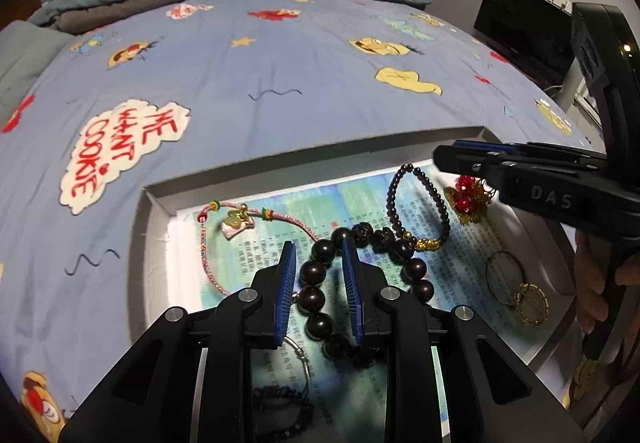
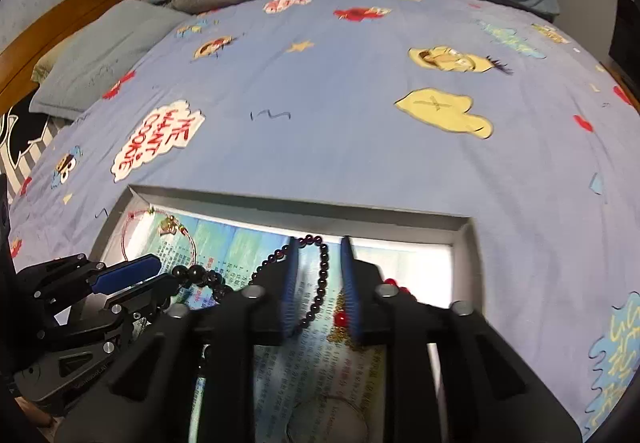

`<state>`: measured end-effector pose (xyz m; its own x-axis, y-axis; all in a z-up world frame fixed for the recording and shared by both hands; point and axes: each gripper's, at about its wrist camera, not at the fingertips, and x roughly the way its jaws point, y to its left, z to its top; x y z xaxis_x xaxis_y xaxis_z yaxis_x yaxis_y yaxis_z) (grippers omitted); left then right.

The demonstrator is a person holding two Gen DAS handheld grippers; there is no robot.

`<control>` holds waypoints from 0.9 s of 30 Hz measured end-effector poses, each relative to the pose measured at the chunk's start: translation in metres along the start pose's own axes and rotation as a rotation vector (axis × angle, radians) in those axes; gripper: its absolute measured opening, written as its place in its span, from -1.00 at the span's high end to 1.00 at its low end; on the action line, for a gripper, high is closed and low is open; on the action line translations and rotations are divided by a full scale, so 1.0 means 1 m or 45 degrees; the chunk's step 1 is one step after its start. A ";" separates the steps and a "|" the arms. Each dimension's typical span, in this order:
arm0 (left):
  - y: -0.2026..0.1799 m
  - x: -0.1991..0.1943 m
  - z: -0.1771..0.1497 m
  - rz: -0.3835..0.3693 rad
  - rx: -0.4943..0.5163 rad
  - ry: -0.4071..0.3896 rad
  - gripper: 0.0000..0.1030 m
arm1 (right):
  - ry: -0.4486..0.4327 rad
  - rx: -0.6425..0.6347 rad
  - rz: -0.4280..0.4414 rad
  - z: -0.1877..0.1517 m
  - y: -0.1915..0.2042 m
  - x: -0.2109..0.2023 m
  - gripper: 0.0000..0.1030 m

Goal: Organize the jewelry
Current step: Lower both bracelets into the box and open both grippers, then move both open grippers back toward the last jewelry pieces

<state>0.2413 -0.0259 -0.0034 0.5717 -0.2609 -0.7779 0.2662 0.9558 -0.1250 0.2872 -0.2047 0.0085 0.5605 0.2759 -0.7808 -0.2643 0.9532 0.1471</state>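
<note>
A shallow grey box [image 1: 156, 227] sits on the bed, on a blue cartoon-print sheet [image 1: 280, 83], and its floor is lined with a printed paper [image 1: 304, 211] on which the jewelry is spread; the left gripper [image 1: 319, 255] points down into the box with its blue pads a modest gap apart, and a strand of the large dark bead bracelet [image 1: 316, 271] runs up between them, though the pads stand just clear of the beads on either side rather than pinching them; to the left of that lies a pink cord bracelet [image 1: 208, 243] with a small gold charm, and beyond it a bracelet of small dark beads [image 1: 394, 203] with a gold bead at its lower end, looped across the paper; near the right wall of the box rests a gold ornament with red beads [image 1: 466, 199], just under the right gripper [image 2: 319, 255], and nearer still a thin dark ring [image 1: 504, 275] touching a gold chain bracelet [image 1: 530, 303]; from the right side, that gripper's pads are likewise parted a little, straddling the small-bead strand without squeezing it, the red and gold ornament just beside the right-hand pad; a hand [image 1: 596, 283] grips the handle at the far right edge.
</note>
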 end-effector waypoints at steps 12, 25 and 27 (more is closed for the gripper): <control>0.006 -0.041 -0.011 0.097 -0.021 -0.070 -0.21 | -0.109 0.061 -0.035 -0.019 -0.012 -0.060 -0.16; 0.010 -0.101 -0.037 0.145 -0.042 -0.174 -0.70 | -0.249 -0.009 -0.080 -0.073 0.004 -0.127 -0.84; 0.010 -0.111 -0.041 0.149 -0.041 -0.194 -0.73 | -0.258 -0.011 -0.079 -0.079 0.006 -0.132 -0.87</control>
<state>0.1488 0.0184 0.0560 0.7089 -0.1626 -0.6863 0.1674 0.9840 -0.0603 0.1491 -0.2451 0.0644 0.7222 0.2366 -0.6499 -0.2305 0.9683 0.0964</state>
